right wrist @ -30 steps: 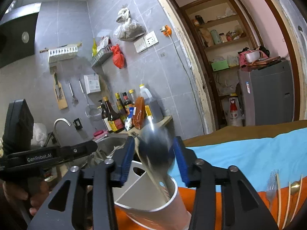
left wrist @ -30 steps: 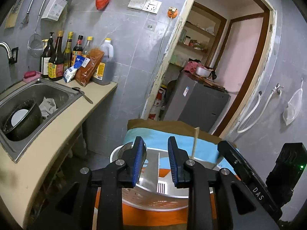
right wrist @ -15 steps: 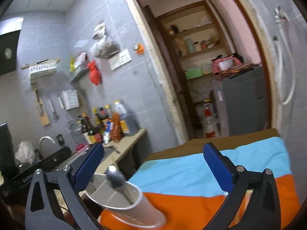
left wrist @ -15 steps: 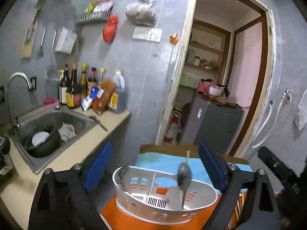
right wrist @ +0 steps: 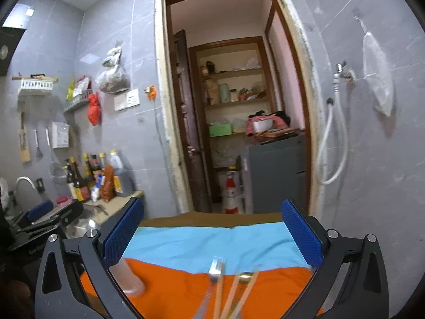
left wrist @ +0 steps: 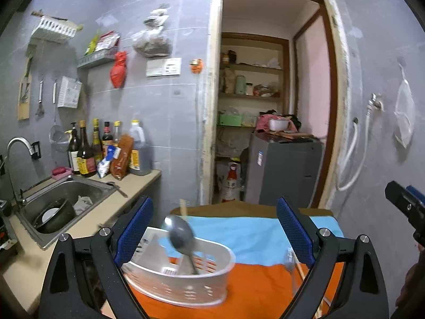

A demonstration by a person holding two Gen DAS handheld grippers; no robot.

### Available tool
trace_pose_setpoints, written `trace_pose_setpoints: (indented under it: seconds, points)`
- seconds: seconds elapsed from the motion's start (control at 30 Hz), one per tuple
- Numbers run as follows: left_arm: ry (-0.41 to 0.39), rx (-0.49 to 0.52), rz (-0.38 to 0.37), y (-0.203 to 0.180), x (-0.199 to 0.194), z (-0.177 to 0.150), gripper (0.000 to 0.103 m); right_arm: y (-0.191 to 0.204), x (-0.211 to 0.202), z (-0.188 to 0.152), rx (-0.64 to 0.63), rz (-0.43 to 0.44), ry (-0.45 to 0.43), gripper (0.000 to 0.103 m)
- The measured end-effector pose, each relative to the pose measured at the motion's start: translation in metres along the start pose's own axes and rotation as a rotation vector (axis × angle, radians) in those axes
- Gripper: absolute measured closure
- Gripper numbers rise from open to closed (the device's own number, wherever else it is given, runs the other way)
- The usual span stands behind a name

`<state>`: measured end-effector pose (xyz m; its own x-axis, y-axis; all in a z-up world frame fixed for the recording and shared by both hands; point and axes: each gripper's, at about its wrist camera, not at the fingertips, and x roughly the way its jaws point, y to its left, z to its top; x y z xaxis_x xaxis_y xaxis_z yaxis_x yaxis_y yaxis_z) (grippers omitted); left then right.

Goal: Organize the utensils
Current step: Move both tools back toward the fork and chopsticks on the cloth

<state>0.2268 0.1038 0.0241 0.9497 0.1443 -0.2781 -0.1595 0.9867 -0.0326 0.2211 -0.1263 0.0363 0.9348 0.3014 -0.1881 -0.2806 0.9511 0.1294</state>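
Observation:
A white slotted utensil basket (left wrist: 183, 281) sits on the orange and blue cloth (left wrist: 255, 284). A metal spoon (left wrist: 180, 239) stands in it, bowl up. My left gripper (left wrist: 212, 236) is wide open and empty, above and behind the basket. My right gripper (right wrist: 212, 236) is wide open and empty over the cloth (right wrist: 212, 244). Below it lie a fork (right wrist: 215, 268) and wooden chopsticks (right wrist: 239, 292). The basket's edge (right wrist: 127, 276) shows blurred at the lower left of the right wrist view. A fork (left wrist: 289, 260) also lies right of the basket.
A counter with a steel sink (left wrist: 61, 199) and sauce bottles (left wrist: 106, 148) runs along the left. Beyond the table a doorway opens to a grey cabinet (left wrist: 281, 170) and shelves. A hose (right wrist: 332, 143) hangs on the right wall.
Both grippers went from nearly shut to wide open. The right one let go of the spoon into the basket, then swung right toward the fork and chopsticks. The left one drew back and up.

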Motion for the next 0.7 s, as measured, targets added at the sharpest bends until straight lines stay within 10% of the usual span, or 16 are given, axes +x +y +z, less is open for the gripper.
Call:
trace_pose_setpoints:
  seconds: [0.7]
  points:
    - [0.403,0.191,-0.146,-0.108,0.084,-0.088,0.012,-0.103,0.045,-0.079,0.082,-0.064,0.352,0.000]
